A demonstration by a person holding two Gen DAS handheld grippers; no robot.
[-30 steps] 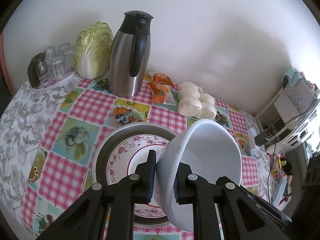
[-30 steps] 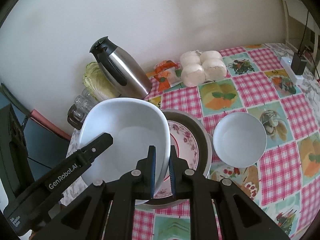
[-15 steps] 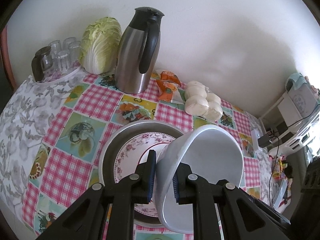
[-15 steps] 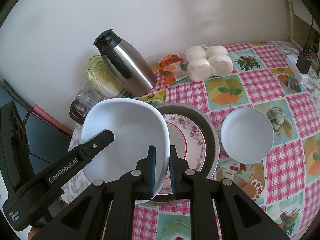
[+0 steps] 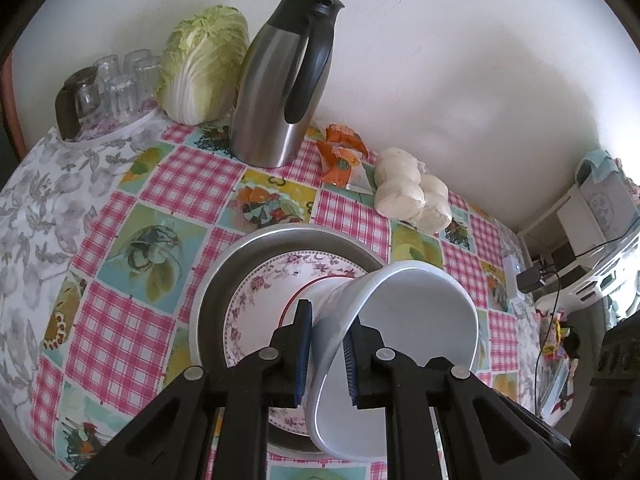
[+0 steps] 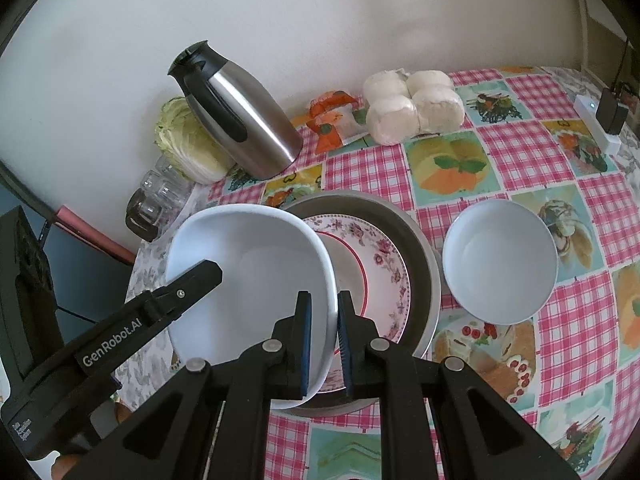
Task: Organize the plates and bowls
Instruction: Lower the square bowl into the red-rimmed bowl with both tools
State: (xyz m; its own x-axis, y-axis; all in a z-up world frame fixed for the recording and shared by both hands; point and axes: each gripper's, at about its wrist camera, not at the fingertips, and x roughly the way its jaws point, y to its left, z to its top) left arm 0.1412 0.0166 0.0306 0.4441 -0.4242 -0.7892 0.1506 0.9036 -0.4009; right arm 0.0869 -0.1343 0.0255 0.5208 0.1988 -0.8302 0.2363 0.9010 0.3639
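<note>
Both grippers hold one large white bowl (image 6: 256, 276) by its rim, above the left side of a floral plate (image 6: 372, 264) that lies in a grey metal pan (image 6: 420, 248). My right gripper (image 6: 323, 336) is shut on the bowl's right rim. My left gripper (image 5: 326, 354) is shut on the opposite rim, and its arm (image 6: 120, 340) shows in the right wrist view. In the left wrist view the bowl (image 5: 412, 344) is tilted over the plate (image 5: 264, 300) and pan (image 5: 216, 292). A smaller white bowl (image 6: 500, 260) sits on the tablecloth right of the pan.
Against the wall stand a steel thermos jug (image 5: 280, 92), a cabbage (image 5: 204, 64), upturned glasses on a tray (image 5: 116, 88), orange snack packets (image 5: 340, 152) and white buns (image 5: 412, 196). A power strip with an adapter (image 6: 600, 120) lies at the table's right edge.
Both grippers have carried the large white bowl a little lower and nearer over the plate and pan. Both grips are unchanged. The small bowl has not moved.
</note>
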